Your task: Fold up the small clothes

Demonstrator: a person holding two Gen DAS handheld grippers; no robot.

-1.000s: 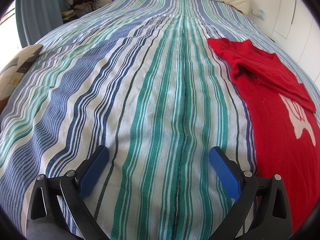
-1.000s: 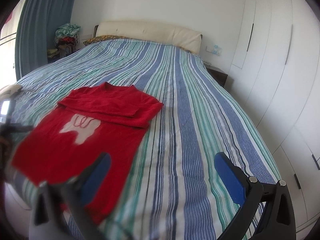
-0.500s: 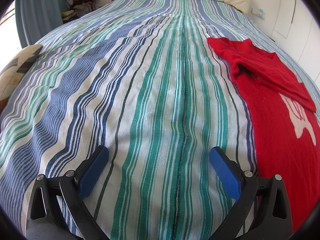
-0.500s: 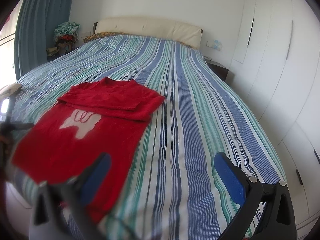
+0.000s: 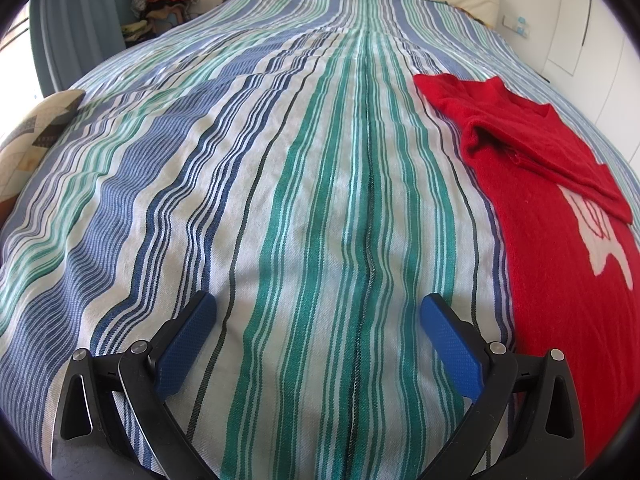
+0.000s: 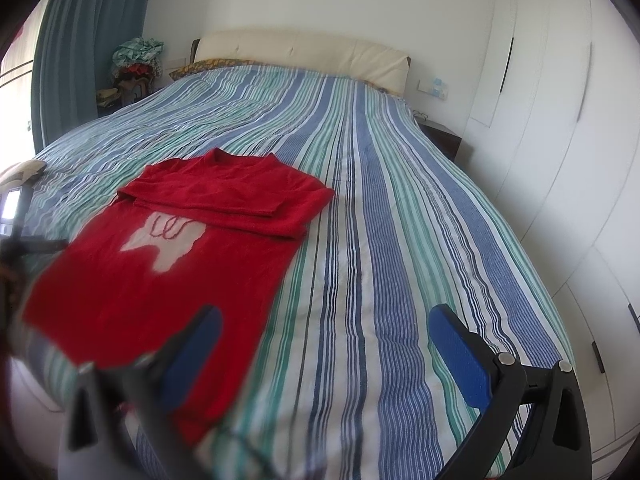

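Red sweater (image 6: 160, 280) is seen flat on the striped bedspread (image 6: 380, 260), sleeves already turned in across the chest, a white tooth motif (image 6: 164, 244) showing below them. Long axis runs from the collar at mid frame down to the hem at lower left of the right wrist view.

In the left wrist view the sweater (image 5: 560, 240) fills the right edge of the frame, just beside the right-hand blue finger pad (image 5: 450, 346). The left gripper (image 5: 316, 312) is held spread over bare bedspread (image 5: 240, 200), nothing grasped. The right gripper (image 6: 324, 328) is likewise spread and empty, its blurred left-hand finger overlapping the hem area; contact cannot be told.

Both are judged close to the hem; a hem-to-collar fold is likely next.

Room: cream headboard (image 6: 304, 52), white wardrobe doors (image 6: 560, 120), blue curtain (image 6: 88, 40), clothes pile (image 6: 136, 60) at upper left.
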